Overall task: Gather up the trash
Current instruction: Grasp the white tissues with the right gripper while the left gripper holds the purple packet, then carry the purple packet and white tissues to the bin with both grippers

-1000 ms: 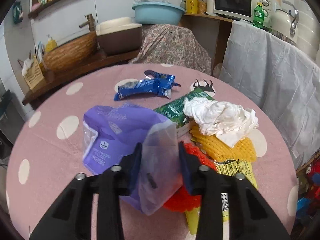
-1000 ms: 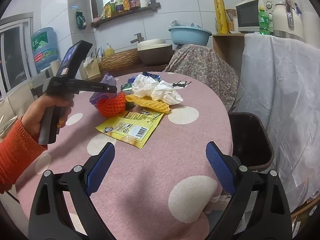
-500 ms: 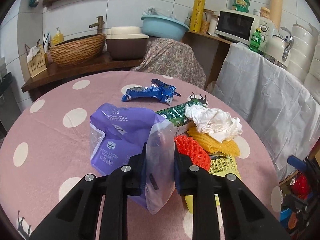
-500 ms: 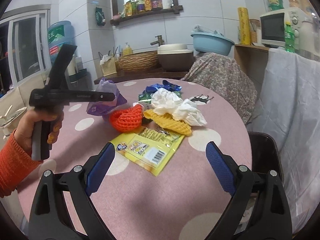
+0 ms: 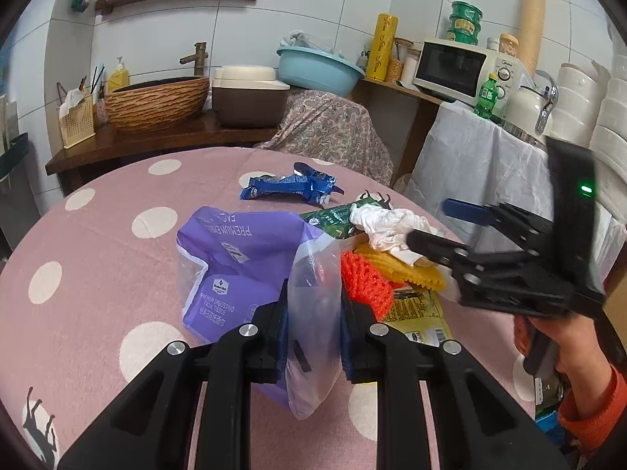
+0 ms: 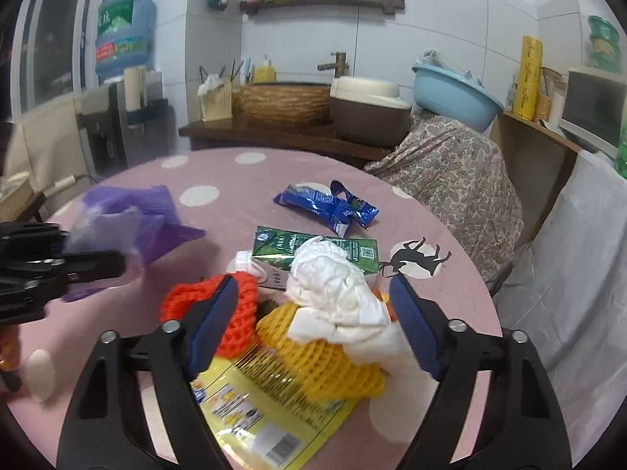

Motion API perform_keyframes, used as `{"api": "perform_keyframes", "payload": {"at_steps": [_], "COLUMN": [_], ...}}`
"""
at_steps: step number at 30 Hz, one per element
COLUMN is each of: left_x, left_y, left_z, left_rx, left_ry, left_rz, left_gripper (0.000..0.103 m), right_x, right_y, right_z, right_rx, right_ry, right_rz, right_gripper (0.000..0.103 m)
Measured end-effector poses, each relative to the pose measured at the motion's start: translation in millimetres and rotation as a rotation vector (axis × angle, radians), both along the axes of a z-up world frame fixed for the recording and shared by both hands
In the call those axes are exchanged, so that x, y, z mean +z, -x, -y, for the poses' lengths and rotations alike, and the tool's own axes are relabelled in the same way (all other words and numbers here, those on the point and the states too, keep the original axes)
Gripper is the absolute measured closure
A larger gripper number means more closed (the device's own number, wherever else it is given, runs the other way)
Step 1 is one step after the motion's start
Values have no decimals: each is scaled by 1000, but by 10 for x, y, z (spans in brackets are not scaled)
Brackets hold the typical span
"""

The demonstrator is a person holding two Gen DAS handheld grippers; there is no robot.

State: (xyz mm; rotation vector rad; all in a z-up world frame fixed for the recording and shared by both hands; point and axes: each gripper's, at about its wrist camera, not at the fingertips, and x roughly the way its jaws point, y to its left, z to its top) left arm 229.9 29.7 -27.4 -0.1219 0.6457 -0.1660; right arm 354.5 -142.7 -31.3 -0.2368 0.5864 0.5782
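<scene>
On the pink dotted table [image 5: 98, 235] lies a trash pile: a purple tissue bag [image 5: 235, 258], a crumpled white tissue [image 6: 333, 290], a yellow foam net [image 6: 325, 368], an orange net [image 6: 180, 301], a green carton [image 6: 313, 246], a yellow packet [image 6: 266, 403] and a blue wrapper [image 6: 325, 203]. My left gripper [image 5: 313, 333] is shut on the bag's clear plastic flap. My right gripper [image 6: 313, 325] hangs over the pile with its jaws closing. The white tissue and yellow net sit between its pads, which do not press on them. The left wrist view shows the right gripper [image 5: 443, 227] from the side.
A hand in an orange sleeve [image 5: 580, 384] holds the right gripper at the table's right edge. Past that edge hangs a white cloth [image 5: 470, 164]. A patterned cloth [image 5: 329, 129] covers something behind the table. A wooden counter [image 5: 156, 145] carries a basket and basins.
The right gripper has swung in from the table's near side to over the white tissue, and its jaws have narrowed. The left gripper has tightened on the bag's flap and drawn back a little.
</scene>
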Motion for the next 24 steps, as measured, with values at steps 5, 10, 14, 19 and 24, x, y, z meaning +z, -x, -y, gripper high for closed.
{"api": "perform_keyframes", "payload": {"at_steps": [5,10,14,19,24], "left_x": [-50,-64,-63,-34,41], "left_y": [22,41,54,101,164], "left_z": [-46,-32,-28,-43,-36], "left_rx": [1,-4,-3,-3,-2], "left_ry": [4,-2,0,6,8], "left_rz": [-10,-4,1,12,33], "left_gripper": [82,82,82,82,82], "right_x": [-175,-279,-222,-30,115], "right_y": [-232,-270,-215,-46,229], "right_z": [-165,-251,-160,77,294], "right_rx": [-4,-3,-7,7,10], "right_ry": [73,148,84,-83,-156], "right_rz": [-24,13,20,5,27], "right_gripper": [47,71,76,81,82]}}
